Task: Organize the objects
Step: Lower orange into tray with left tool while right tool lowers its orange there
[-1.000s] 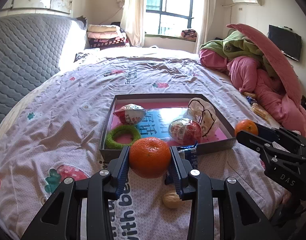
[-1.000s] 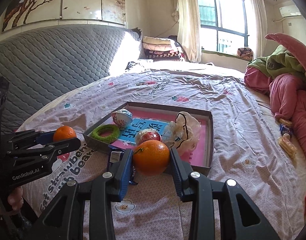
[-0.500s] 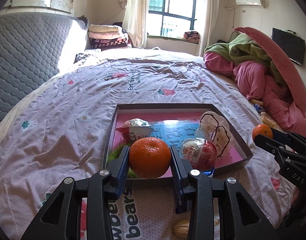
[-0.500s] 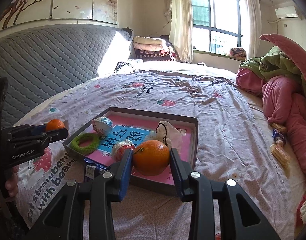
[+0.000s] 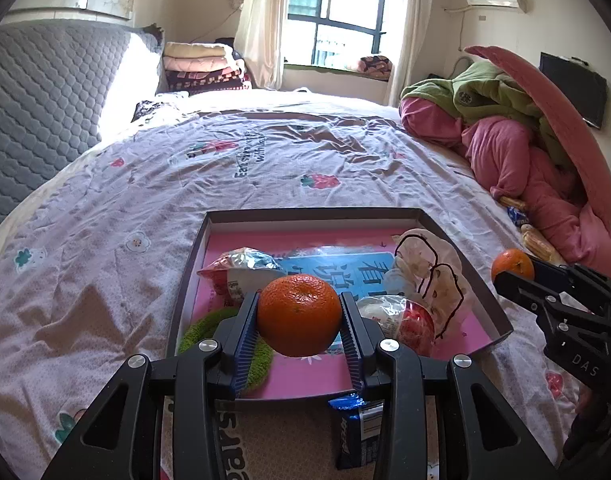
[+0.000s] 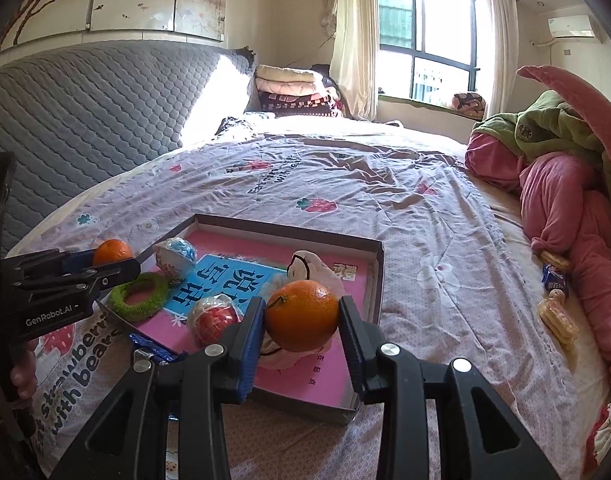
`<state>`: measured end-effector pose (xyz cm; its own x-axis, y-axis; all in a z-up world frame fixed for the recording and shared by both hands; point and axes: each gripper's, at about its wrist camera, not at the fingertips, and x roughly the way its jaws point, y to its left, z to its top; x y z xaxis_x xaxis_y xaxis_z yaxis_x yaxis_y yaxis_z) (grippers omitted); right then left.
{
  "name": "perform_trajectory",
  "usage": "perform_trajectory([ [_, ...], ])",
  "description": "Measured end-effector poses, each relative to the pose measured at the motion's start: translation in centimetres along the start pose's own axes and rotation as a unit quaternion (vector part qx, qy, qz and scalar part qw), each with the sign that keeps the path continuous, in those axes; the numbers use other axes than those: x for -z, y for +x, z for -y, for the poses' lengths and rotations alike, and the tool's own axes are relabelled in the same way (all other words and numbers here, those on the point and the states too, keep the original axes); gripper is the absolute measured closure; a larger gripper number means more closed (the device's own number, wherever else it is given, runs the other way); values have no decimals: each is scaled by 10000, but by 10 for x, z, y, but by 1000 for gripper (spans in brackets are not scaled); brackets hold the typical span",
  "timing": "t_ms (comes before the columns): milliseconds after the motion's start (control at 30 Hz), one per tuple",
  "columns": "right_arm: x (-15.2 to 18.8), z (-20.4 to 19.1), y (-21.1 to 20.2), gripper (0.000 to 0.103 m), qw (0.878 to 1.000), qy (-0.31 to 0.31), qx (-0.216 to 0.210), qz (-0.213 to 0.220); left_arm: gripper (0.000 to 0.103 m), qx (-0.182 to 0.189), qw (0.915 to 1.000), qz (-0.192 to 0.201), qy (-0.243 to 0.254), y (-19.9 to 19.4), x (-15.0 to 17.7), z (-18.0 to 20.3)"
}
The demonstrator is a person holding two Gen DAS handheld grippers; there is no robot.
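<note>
My left gripper (image 5: 300, 322) is shut on an orange (image 5: 299, 314) and holds it over the near part of a shallow grey box with a pink floor (image 5: 305, 380). My right gripper (image 6: 301, 322) is shut on a second orange (image 6: 301, 314), above the box's near right corner (image 6: 347, 414). The box holds a green ring (image 6: 138, 296), a red wrapped ball (image 6: 212, 320), a foil-wrapped snack (image 5: 237, 266) and a white pouch (image 5: 427, 268). The right gripper with its orange (image 5: 512, 265) shows at the right of the left wrist view.
A blue snack packet (image 5: 357, 428) lies on the bedsheet just before the box. Biscuit packets (image 6: 555, 312) lie at the bed's right edge beside a heap of pink and green bedding (image 6: 565, 184). A grey padded headboard (image 6: 85, 112) stands at the left.
Both grippers have moved forward with their oranges, from before the box's near edge to over the box. The small tan object on the sheet has dropped out of the left wrist view.
</note>
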<state>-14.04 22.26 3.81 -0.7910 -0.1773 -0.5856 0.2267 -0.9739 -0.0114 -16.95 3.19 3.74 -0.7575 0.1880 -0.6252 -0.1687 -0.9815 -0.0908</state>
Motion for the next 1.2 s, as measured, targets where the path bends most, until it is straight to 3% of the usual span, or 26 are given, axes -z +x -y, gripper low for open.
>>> perform_trajectory([
  [433, 18, 1, 32, 66, 9984, 148, -114, -533, 63, -29, 9993, -288, 217, 36, 7, 13],
  [1200, 28, -5, 64, 65, 9950, 40, -133, -988, 63, 204, 9964, -776, 264, 67, 22, 24],
])
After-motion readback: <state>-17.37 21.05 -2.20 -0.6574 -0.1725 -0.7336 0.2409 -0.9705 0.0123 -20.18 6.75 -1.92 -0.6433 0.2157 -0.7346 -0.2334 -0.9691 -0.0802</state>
